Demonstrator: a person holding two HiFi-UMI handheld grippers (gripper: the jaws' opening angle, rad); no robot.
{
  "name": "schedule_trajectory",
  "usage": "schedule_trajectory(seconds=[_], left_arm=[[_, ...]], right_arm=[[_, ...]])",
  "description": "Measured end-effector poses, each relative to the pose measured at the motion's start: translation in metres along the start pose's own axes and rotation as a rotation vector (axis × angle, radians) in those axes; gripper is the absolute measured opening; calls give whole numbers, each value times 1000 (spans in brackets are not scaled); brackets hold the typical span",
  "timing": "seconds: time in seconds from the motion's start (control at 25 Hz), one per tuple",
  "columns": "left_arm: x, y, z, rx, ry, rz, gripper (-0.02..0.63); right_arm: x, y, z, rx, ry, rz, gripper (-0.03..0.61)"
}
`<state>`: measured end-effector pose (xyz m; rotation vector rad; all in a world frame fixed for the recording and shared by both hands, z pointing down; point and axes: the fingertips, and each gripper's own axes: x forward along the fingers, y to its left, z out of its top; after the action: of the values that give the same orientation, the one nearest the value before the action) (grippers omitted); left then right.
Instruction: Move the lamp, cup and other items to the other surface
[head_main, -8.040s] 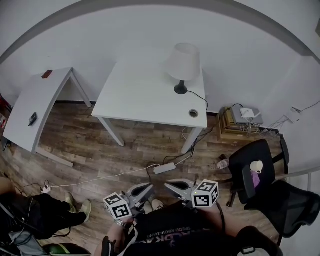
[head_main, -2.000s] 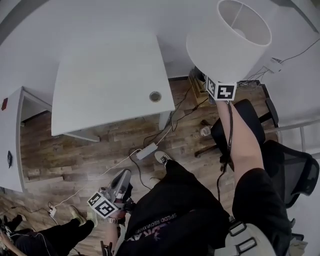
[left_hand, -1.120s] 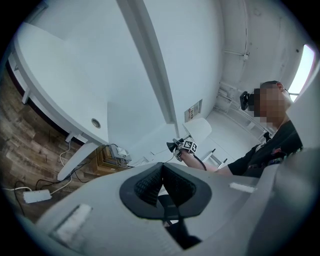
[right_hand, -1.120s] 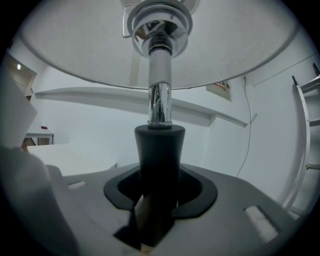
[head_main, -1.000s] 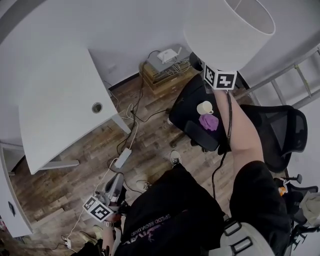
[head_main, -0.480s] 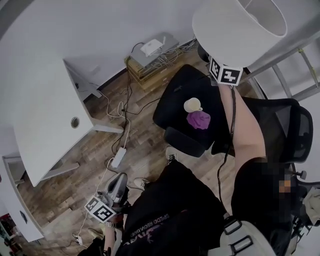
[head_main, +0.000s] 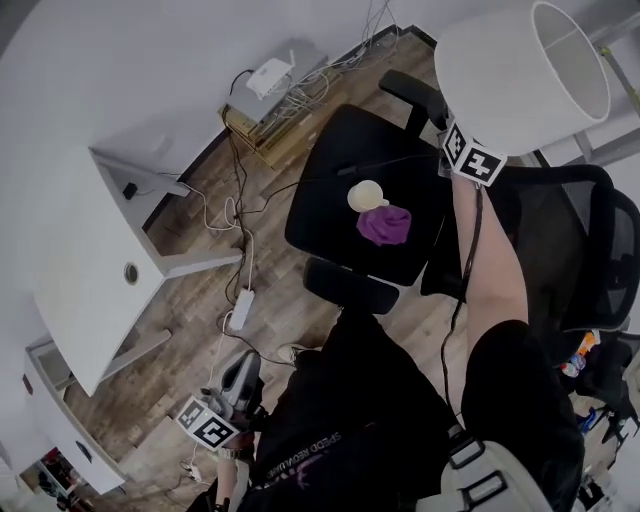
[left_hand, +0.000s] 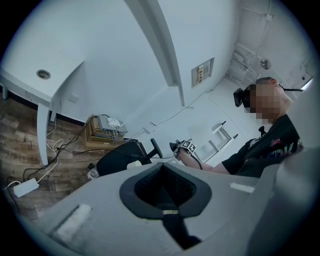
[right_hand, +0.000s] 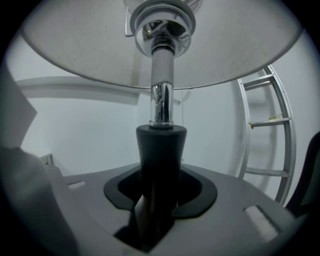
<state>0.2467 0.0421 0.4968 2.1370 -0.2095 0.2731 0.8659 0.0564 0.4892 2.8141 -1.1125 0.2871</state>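
While I'm clamping right gripper on lamp at dark neck, shade is spreading straight above jaws, lamp hovering beside black chair seat bearing cup and purple cloth. Down low, left gripper is hanging, jaws pressed together, empty.

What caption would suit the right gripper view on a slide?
Right gripper, jaws clamped on the black neck of the lamp, its white shade overhead, a metal ladder behind.

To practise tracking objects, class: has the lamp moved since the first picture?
Yes. The lamp has left the white table and is now beside the black chair, gripped by the right tongs.
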Motion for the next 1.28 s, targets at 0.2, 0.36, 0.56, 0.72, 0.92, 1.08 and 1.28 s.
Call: schedule_trajectory(seconds=[0.2,0.36,0.56,0.72,0.92,1.08,1.28], left_arm=[[21,-1,-7,-15,91,29,2],[37,1,-19,-7,174,38,2],[60,12,-44,6,320,28,2],[67,16,-65,30,415,23,2],[66,27,-81,41,503,56,2],[68,38,-95,23,538,82,2],[72,48,-114,9,593,86,3]], right_arm=[[-17,-58,-55,115,37,-118,153],[-36,-86,-106,163,80,-195,153],[-68,-104,-183,212,143,-267,153],[-86,-111,-238,259,181,-307,153],[-91,-116,-285,276,201,-328,153],[-89,-114,-320,274,224,-318,153],[-87,-113,-350,282,241,-323,153]])
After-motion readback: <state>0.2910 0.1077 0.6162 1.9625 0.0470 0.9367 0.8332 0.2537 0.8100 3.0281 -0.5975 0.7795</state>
